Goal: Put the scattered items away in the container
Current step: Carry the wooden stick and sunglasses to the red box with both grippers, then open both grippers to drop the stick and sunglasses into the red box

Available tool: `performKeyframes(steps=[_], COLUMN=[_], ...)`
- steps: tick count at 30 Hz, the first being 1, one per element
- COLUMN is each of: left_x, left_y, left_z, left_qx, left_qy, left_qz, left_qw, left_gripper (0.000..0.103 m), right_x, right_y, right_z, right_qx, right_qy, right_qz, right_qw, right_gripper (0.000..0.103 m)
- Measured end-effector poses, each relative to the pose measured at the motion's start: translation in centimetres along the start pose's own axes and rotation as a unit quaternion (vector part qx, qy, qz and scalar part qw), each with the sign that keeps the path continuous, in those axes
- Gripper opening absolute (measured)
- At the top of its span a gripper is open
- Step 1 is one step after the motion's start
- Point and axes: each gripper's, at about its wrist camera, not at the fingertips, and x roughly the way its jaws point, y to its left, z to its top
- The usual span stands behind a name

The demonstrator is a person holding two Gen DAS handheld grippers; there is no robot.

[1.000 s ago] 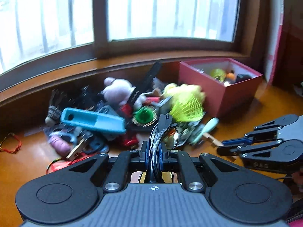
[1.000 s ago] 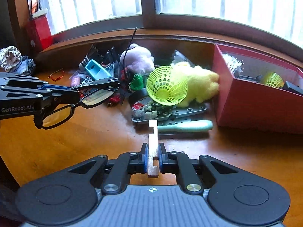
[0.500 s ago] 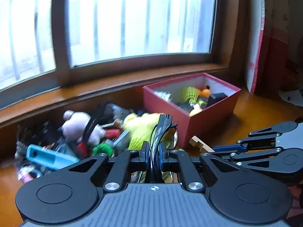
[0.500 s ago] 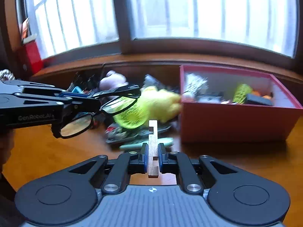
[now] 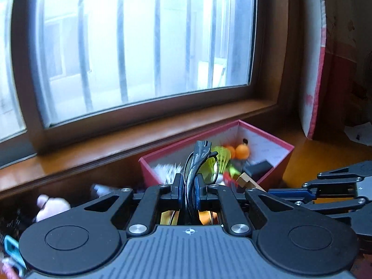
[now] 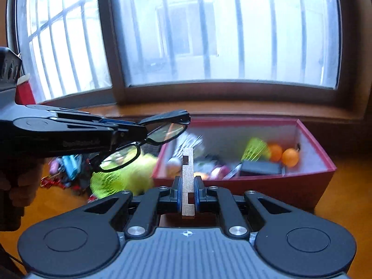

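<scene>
Both grippers have advanced toward the red box, which now fills more of each view. Left gripper jaws clamp black-framed glasses; right gripper jaws clamp a notched wooden block before the box's near wall.

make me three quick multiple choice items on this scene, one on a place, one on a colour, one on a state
1. Where do the two orange balls lie?
A on the windowsill
B inside the red cardboard box
C on the floor

2. What colour are the frames of the plastic glasses?
A black
B white
C red

3. What is the right gripper doing?
A hanging open
B shut on nothing
C shut on the notched pale wooden piece

Key: B, they sit among the box's contents; A, dark rims show in the left gripper; C, the wood is clamped between the fingers.
</scene>
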Motion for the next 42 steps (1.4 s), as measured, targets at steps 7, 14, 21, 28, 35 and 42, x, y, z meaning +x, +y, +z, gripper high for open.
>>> performKeyframes(steps=[7,14,21,28,35,42], left_x=[5.0,8.0,9.2,8.7,7.4,4.6], left_y=[-1.8,-2.5,-2.9,-3.3,-3.6,-2.4], left_z=[2.1,3.1,3.0,2.0,0.7,-0.8], left_qx=[0.004,0.007,0.008,0.012,0.01,-0.01], left_qy=[0.017,0.028,0.043,0.046,0.046,0.046], left_qz=[0.004,0.008,0.017,0.025,0.032,0.063], left_qw=[0.9998,0.9995,0.9989,0.9986,0.9984,0.9969], left_gripper=[0.012,0.012,0.02,0.047,0.06,0.073], right_x=[2.0,4.4,6.8,7.5,8.4,9.8], right_y=[-4.7,-7.8,-10.5,-11.9,-12.5,-11.9], right_z=[1.8,2.1,1.1,-0.8,-1.5,-1.2], right_qx=[0.007,0.014,0.035,0.075,0.088,0.088], right_qy=[-0.011,-0.012,0.005,-0.006,-0.015,-0.008], right_qz=[-0.013,-0.028,-0.069,-0.09,-0.072,-0.069], right_qw=[1.0,0.999,0.997,0.993,0.993,0.994], right_gripper=[0.012,0.012,0.018,0.053,0.069,0.082])
